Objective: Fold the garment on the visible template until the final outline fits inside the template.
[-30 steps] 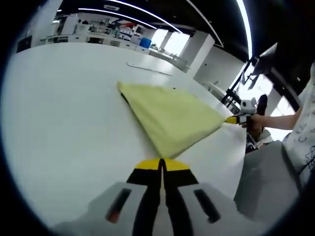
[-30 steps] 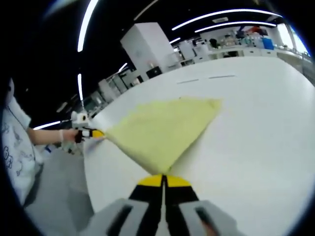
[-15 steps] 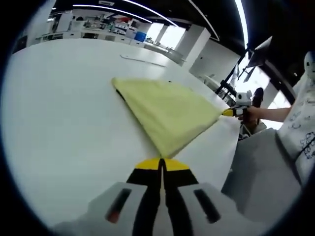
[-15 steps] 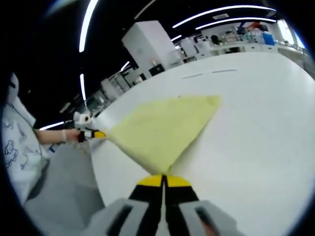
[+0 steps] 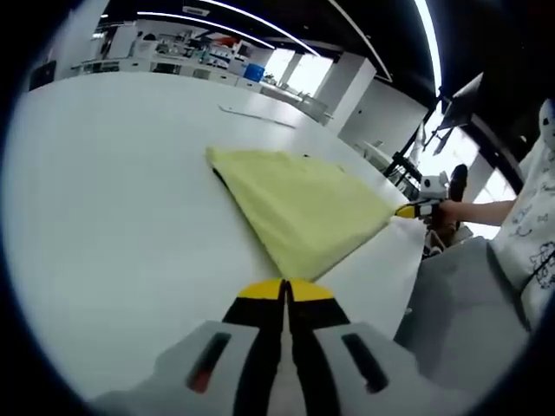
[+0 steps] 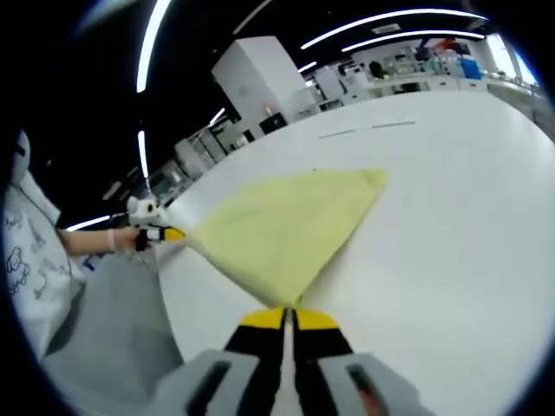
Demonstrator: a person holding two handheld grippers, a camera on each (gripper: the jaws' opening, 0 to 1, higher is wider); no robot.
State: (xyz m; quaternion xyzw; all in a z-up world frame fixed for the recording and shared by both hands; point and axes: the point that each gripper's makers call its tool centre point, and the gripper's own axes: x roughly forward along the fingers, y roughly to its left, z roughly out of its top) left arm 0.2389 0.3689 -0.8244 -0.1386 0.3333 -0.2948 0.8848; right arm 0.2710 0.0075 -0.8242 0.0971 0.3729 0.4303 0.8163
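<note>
A pale yellow garment [image 5: 299, 208] lies stretched over the white table [image 5: 104, 199]. Its near corner is clamped in my left gripper [image 5: 286, 284], whose yellow-tipped jaws are shut on the cloth. The right gripper [image 5: 409, 210] comes in from the right, holding the other near corner. In the right gripper view the same garment [image 6: 282, 225] runs up from my right gripper [image 6: 287, 310], shut on its corner, while the left gripper [image 6: 165, 234] pinches the far corner at the left. A dark edge shows under the garment's far left corner [image 5: 218, 173]. No template outline is discernible.
A person's hand [image 5: 451, 212] and patterned sleeve [image 5: 533, 243] sit at the right, beyond the table edge [image 5: 416, 286]. Grey floor [image 6: 104, 347] lies below the edge. Thin marks [image 5: 260, 119] lie on the table further out. Benches with equipment [image 5: 173, 56] stand far back.
Both views have shifted slightly with the hands. The garment stays held at both corners; its spread looks about the same.
</note>
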